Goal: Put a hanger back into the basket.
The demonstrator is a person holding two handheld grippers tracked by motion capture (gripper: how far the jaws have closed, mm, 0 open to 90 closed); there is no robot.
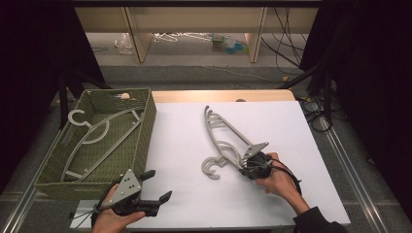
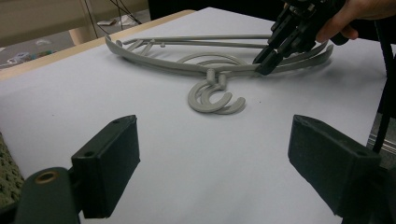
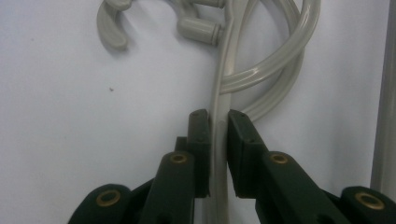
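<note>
Gripping a grey hanger [image 3: 219, 112] (no legible markings): right hand-held gripper [image 3: 218, 122].

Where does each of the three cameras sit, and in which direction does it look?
High view: above the person's side of the table, looking forward and down on the white sheet, the green basket and both hands with grippers.
Left gripper view: on the left gripper, looking level between its open jaws at the right gripper.
Right gripper view: on the right gripper, looking down at its jaws, shut on a hanger bar.
Shared: all three show the grey hangers on the sheet.
</note>
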